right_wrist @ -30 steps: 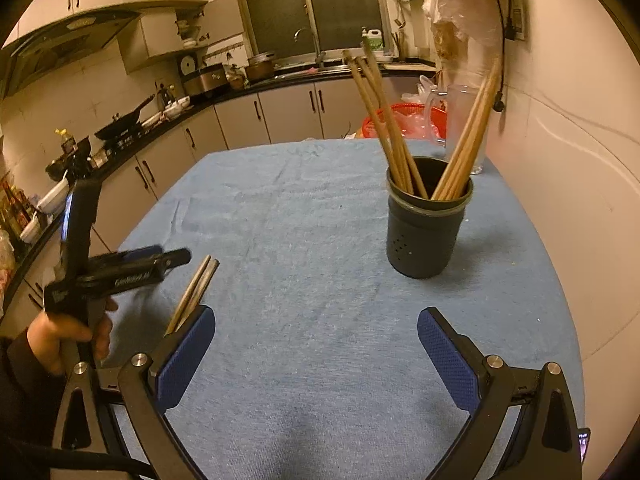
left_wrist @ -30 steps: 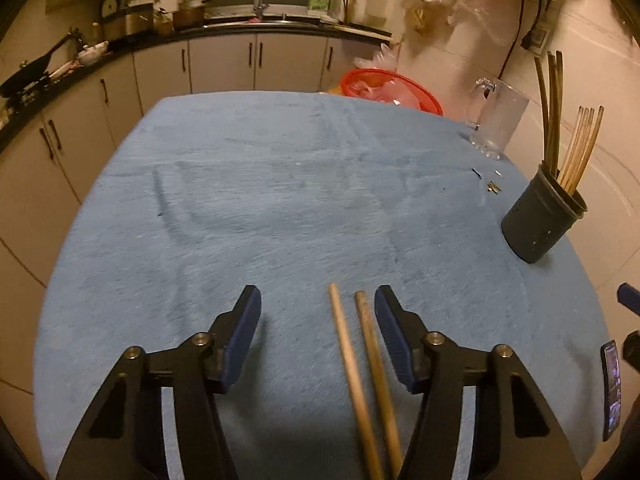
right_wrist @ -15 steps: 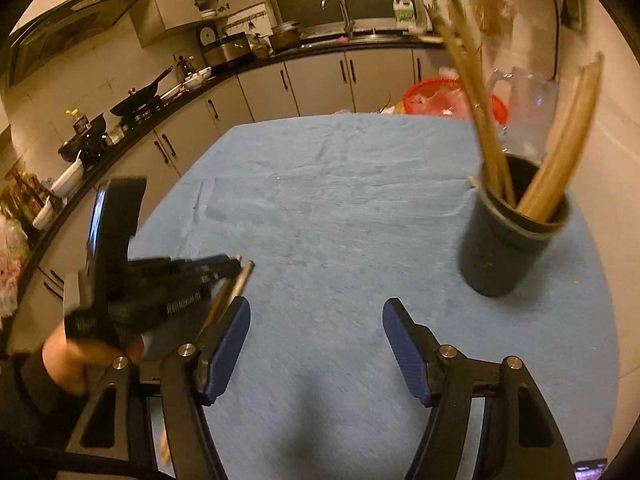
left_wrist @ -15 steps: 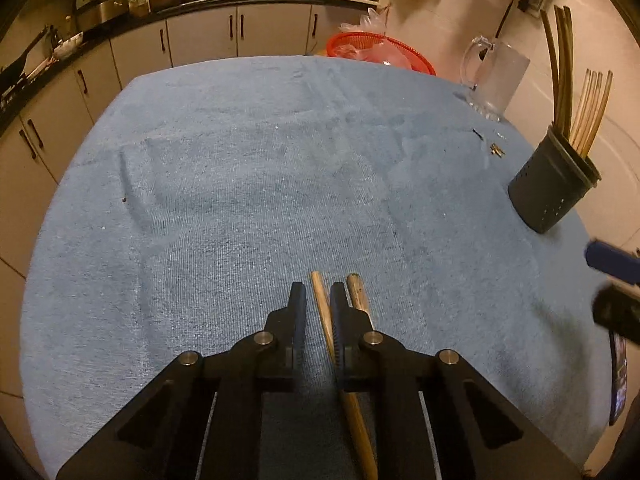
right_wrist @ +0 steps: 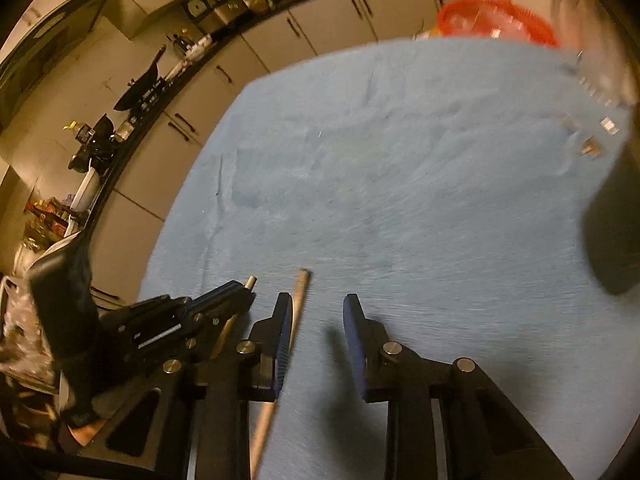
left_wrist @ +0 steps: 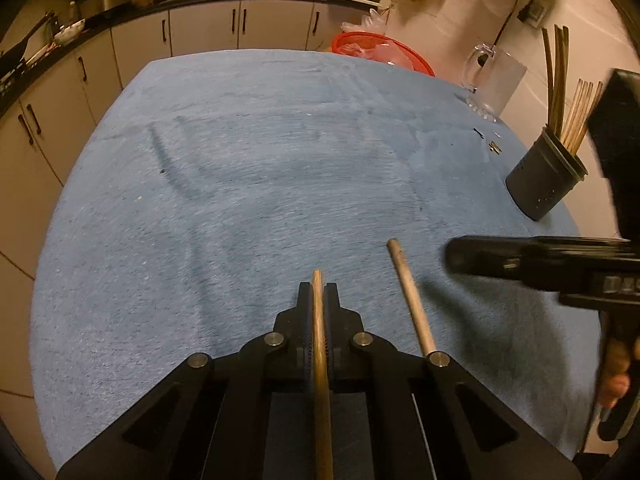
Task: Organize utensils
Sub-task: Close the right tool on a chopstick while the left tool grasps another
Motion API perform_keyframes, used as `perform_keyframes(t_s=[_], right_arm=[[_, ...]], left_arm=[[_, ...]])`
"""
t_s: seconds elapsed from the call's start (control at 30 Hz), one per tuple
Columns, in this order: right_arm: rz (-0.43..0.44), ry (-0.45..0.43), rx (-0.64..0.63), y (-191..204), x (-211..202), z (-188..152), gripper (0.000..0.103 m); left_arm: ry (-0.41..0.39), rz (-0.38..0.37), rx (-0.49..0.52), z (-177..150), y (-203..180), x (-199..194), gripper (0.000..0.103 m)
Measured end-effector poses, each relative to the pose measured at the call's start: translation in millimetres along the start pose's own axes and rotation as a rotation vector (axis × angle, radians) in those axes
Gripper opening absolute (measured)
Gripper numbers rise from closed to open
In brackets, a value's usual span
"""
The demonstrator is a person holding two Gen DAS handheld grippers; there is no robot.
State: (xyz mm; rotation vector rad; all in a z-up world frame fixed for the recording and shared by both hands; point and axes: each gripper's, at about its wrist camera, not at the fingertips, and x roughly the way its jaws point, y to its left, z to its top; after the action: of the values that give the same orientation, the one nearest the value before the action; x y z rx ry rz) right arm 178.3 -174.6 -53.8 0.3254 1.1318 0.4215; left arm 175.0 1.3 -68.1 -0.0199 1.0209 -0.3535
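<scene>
Between the jaws of our left gripper (left_wrist: pixel 318 292) one chopstick (left_wrist: pixel 320 344) is pinched, the pads pressed onto it from both sides with its tip just past them and its shaft running back under the camera. Our right gripper (right_wrist: pixel 316 312) has its jaws spread partway around the second chopstick (right_wrist: pixel 298 300), which lies on the blue cloth of the table (left_wrist: pixel 260 184) close against the left pad and well clear of the right one. To do this step well, we judge we should shift the right jaws a little to the left so the stick sits centred, come down until the pads straddle it at the cloth, and only then close, since an off-centre close could roll it away. Each stick should be gripped firmly enough not to pivot, then carried tip-down to the dark holder (left_wrist: pixel 546 184) standing at the far right of the table with other chopsticks (left_wrist: pixel 580 116) already in it. The right wrist view is smeared by motion, so the holder shows there only as a dark blur at the right edge. Both sticks' near ends are cut off, and we cannot tell whether the pinched one touches the cloth.
</scene>
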Motion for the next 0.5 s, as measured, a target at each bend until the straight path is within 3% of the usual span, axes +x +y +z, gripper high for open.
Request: perform_keyframes(t_s=[0.23, 0.33, 0.5], right_arm=[[-0.034, 0.064, -0.013, 19, 39, 11, 0.023], [-0.087, 0.058, -0.048, 25, 44, 14, 0.009], [-0.124, 0.033, -0.076, 21, 37, 13, 0.008]], left_arm=[[-0.006, -0.018, -0.033, -8, 16, -7, 0.006], [-0.006, -0.005, -0.028, -8, 14, -8, 0.007], [0.033, 0.04, 0.016, -1, 5, -4, 0.007]])
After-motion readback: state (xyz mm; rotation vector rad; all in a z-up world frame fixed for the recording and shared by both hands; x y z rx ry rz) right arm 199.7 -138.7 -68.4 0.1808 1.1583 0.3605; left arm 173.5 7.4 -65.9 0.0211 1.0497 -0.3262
